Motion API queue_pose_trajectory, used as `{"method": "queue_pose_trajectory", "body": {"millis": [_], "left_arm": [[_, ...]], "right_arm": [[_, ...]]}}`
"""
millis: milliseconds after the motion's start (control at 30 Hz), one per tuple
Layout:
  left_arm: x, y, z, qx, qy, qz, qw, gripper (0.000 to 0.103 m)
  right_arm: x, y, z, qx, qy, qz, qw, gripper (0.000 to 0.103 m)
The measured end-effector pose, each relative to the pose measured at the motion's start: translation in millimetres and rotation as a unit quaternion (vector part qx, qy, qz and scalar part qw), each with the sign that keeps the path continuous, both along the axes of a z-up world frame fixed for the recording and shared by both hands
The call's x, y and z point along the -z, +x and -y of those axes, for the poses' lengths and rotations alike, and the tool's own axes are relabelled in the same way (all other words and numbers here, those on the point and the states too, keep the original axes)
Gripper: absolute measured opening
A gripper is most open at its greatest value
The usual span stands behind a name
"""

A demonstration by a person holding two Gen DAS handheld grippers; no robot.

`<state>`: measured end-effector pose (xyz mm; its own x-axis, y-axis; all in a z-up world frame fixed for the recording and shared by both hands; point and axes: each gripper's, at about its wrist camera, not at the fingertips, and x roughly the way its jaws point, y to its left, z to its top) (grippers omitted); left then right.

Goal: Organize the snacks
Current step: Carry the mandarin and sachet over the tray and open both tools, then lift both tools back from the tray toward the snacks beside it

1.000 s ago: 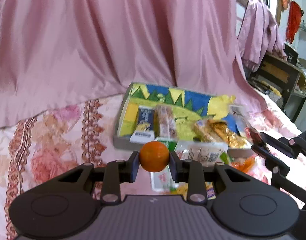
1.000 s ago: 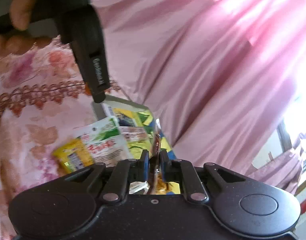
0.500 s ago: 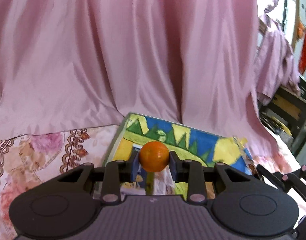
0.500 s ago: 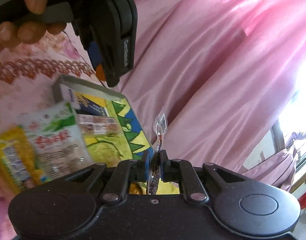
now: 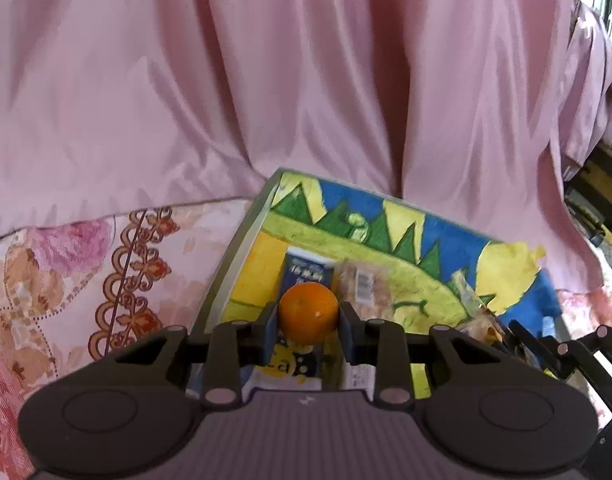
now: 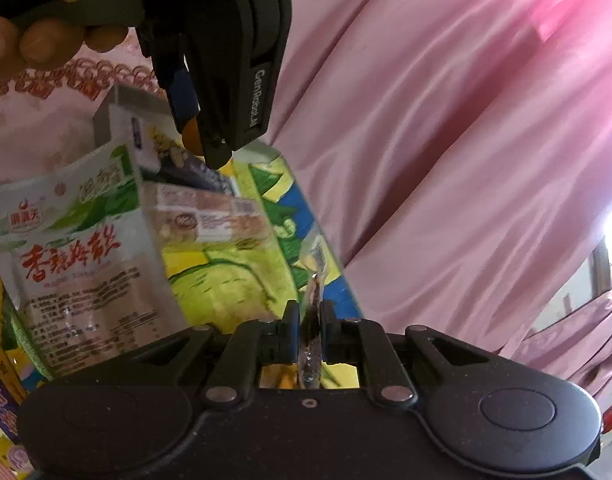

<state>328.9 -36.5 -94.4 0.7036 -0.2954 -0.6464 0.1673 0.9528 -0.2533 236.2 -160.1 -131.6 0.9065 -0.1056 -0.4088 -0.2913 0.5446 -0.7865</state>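
Left wrist view: box (image 5: pixel 242 256) looming nearer than before; left gripper (image 5: pixel 308 316) clamping orange (image 5: pixel 308 314), right gripper (image 6: pixel 309 332) pinching packet (image 6: pixel 312 320) shut, both nearing drop-off.

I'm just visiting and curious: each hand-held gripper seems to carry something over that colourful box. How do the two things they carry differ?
The left hand-held gripper holds an orange: round, plump, solid orange. The right hand-held gripper holds a clear snack packet: thin, flat, crinkly, standing on edge. The orange keeps its jaws apart; the packet lets the right jaws close almost fully. Both are pinched between fingertips, off the surface, near the painted box.
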Motion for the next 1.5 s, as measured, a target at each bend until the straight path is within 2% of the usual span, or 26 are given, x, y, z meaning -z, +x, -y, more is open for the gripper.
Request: {"method": "queue_pose_trajectory", "body": {"millis": [133,400,467,600,767,933,1067,1300,1500], "left_arm": [[2.0,1.0,-1.0,-0.001,-0.005,-0.002,1.0,0.035],[1.1,0.9,2.9,0.005,0.004,0.001,1.0,0.036],[-0.2,1.0,4.1,0.007,0.004,-0.001,1.0,0.04],[-3.2,-0.3,5.0,0.009,0.005,0.0,0.9999,0.048],[-9.8,-3.9,3.2,0.007,0.003,0.001,1.0,0.056],[-22.5,-11.4,0.2,0.002,0.001,0.013,0.9999,0.067],[-37.4,-23.7,-4.3,-0.008,0.004,0.032,0.9994,0.078],[-69.1,-55.6,-13.2,-0.033,0.012,0.071,0.9968,0.097],[-95.3,-96.4,-18.3,-0.037,0.019,0.112,0.9929,0.103]], "right_arm": [[6.3,-0.2,-3.3,-0.002,-0.004,-0.002,1.0,0.009],[-1.3,4.3,-2.0,0.007,0.014,-0.004,1.0,0.022],[-6.0,5.6,-0.4,0.011,0.024,-0.008,1.0,0.032],[-15.2,10.4,0.9,0.016,0.049,-0.018,0.998,0.043],[-28.9,12.3,2.8,0.026,0.077,-0.016,0.997,0.069],[-48.4,7.0,6.8,0.039,0.107,0.003,0.994,0.077],[-68.2,1.2,11.6,0.051,0.141,0.017,0.988,0.085],[-104.4,-32.5,23.9,0.077,0.205,0.054,0.974,0.094],[-133.1,-76.4,38.1,0.087,0.266,0.091,0.956,0.099]]}}
